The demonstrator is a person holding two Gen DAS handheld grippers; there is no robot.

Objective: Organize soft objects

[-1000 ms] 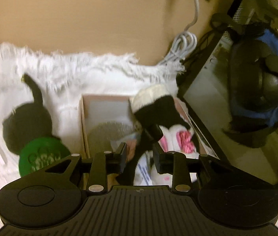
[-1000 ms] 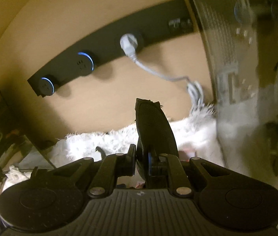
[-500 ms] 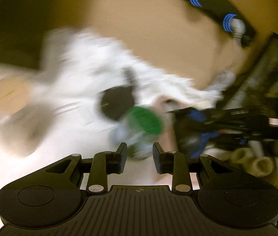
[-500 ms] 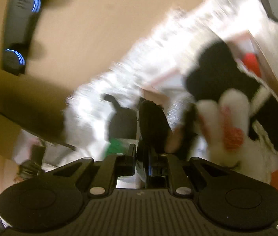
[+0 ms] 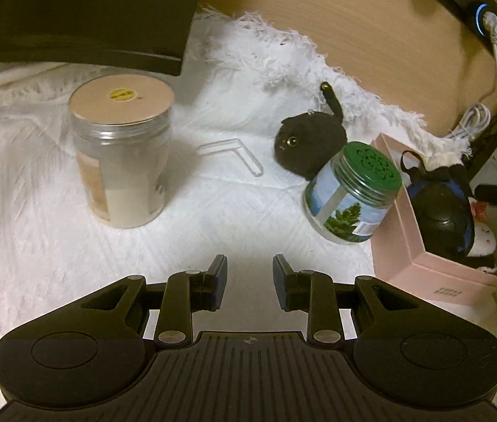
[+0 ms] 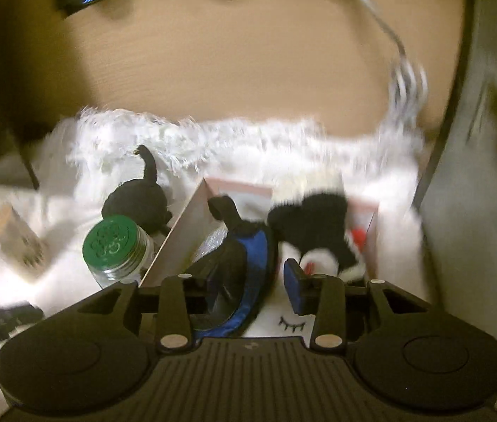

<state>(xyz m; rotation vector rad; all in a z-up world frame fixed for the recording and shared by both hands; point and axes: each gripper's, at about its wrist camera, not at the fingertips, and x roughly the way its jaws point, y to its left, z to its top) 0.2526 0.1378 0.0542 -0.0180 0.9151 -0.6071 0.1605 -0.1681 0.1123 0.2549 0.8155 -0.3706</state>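
Only the left wrist view shows the tall jar (image 5: 121,151), left of the pink box (image 5: 420,242). Left gripper (image 5: 250,281) released; right gripper (image 6: 252,281) released over the box's eye mask (image 6: 244,263).

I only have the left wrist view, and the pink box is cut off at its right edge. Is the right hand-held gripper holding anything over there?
Observer: No. The right hand-held gripper is open above the pink box and grips nothing.
Operator: What sits right under it?
Observer: White fabric with stitched closed eyelashes lies just below its right finger.
Operator: Anything else soft in the box besides the black and blue item?
Observer: A black-and-white plush lies in the box's right part.
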